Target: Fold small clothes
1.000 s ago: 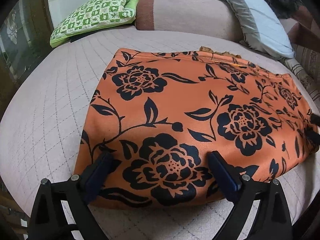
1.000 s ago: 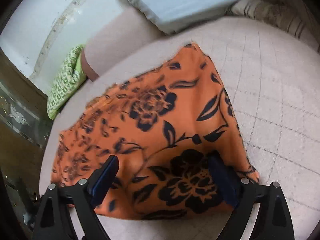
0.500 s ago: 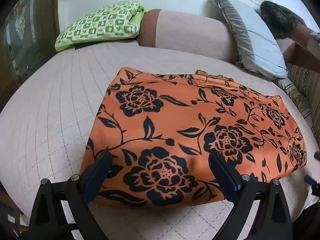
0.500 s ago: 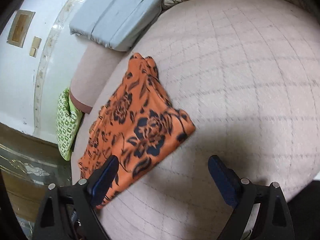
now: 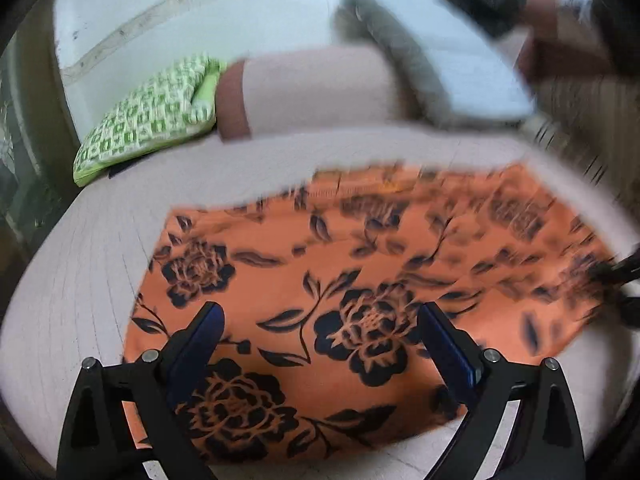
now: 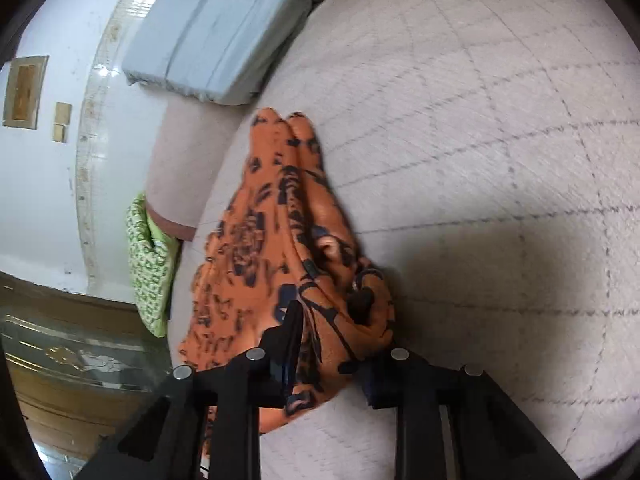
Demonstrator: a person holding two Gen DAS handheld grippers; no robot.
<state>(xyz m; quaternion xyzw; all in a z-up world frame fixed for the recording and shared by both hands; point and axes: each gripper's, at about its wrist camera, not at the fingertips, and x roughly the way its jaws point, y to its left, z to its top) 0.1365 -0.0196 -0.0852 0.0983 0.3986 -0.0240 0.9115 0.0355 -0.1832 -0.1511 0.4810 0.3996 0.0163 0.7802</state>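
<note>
While R tongs (image 6: pixel 332 344) close on bunched cloth (image 6: pixel 280 232), long axis runs away.

Left tool (image 5: pixel 318 322) gapes wide; right tool (image 6: pixel 326 340) is closing.

White wall (image 6: pixel 44 184), quilted pale bed cover (image 6: pixel 500 160), green checked cushion (image 5: pixel 148 128), grey pillow (image 6: pixel 216 36), pinkish bolster (image 5: pixel 312 92)

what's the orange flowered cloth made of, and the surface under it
Orange cloth: looks like a thin, smooth woven or knit fabric with a printed black flower pattern; it bunches into soft folds between the closing right tongs. Surface: seemingly a matte, pale quilted cover, going by its grid of stitched lines. The exact fibre of either can't be told.
</note>
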